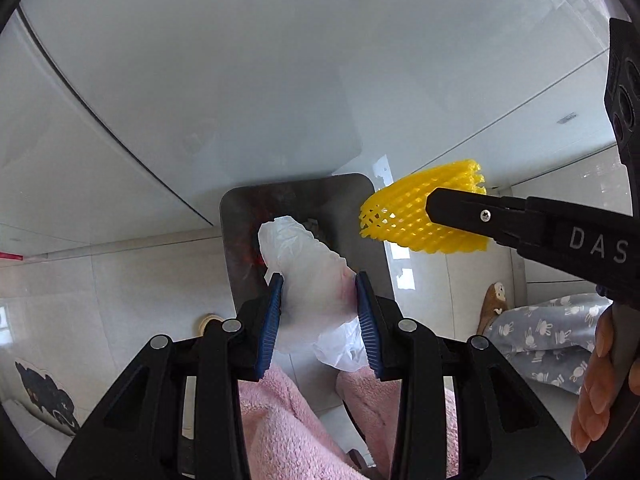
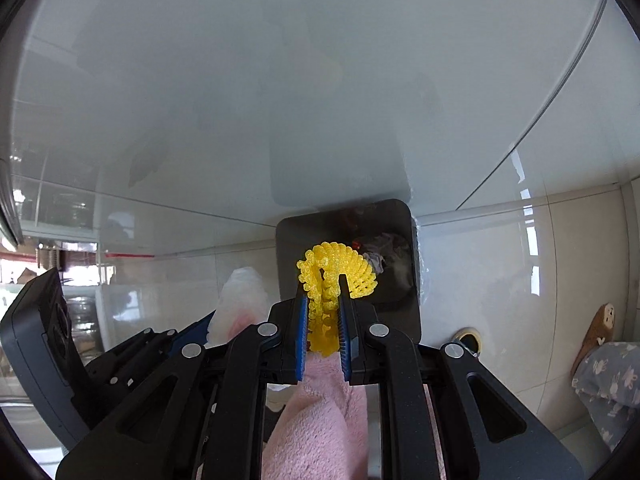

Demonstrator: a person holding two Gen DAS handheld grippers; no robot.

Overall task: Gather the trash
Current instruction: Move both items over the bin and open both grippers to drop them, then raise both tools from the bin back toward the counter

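My left gripper (image 1: pixel 319 282) is shut on a crumpled white plastic bag (image 1: pixel 308 268) that hangs over the open dark trash bin (image 1: pixel 240 240) below. To its right, my right gripper (image 1: pixel 430 206) holds a yellow foam fruit net (image 1: pixel 404 216) just past the bin's right edge. In the right wrist view, my right gripper (image 2: pixel 325 280) is shut on the squashed yellow net (image 2: pixel 340 264), above the bin (image 2: pixel 296 240), which holds crumpled rubbish. The white bag (image 2: pixel 240 300) shows at the left there, in the left gripper.
The bin stands on a tiled floor against a glossy white wall (image 1: pixel 200 80). Pink fleece trouser legs (image 1: pixel 288 420) of the person are below the grippers. A grey rabbit-print cloth (image 1: pixel 552 336) and a brown slipper (image 1: pixel 494 304) lie at the right. A hand (image 1: pixel 600 380) grips the right tool.
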